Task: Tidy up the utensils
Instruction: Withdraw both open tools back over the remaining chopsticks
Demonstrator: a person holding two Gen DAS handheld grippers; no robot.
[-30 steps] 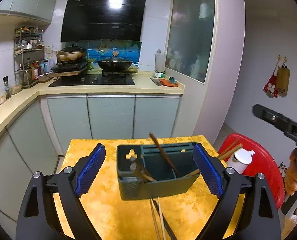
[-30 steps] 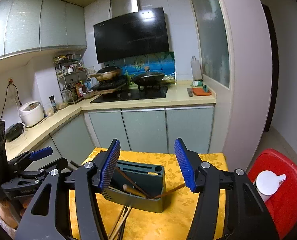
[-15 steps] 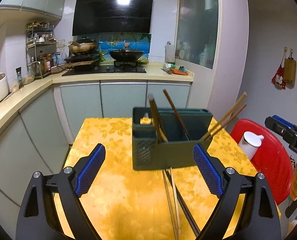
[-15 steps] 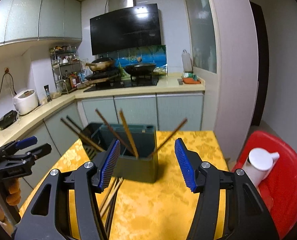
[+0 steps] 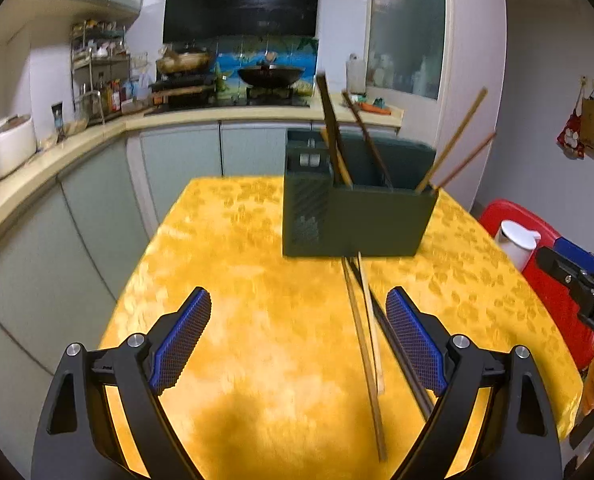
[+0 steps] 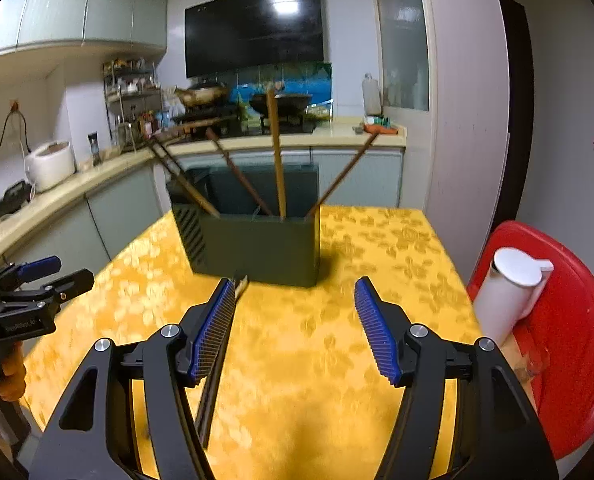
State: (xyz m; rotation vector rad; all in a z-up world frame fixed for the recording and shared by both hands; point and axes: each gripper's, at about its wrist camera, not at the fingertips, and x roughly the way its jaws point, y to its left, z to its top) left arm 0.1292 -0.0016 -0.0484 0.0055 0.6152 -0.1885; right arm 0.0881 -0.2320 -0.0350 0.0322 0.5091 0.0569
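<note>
One dark green utensil holder (image 5: 357, 216) stands on one yellow table (image 5: 237, 280), with five chopsticks (image 6: 276, 152) visible leaning inside it, three loose chopsticks (image 5: 363, 340) lying before it, and one white jug (image 6: 509, 292).

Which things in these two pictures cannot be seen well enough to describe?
- Loose chopsticks on the yellow table: right wrist view, the right tongs cover most of them.
- Holder inside: both views, its front wall hides the bottom and the chopstick tips.
- White bottle on the red chair: its base is behind the tongs arm.
- Jars on the wall rack: too small and blurred.
</note>
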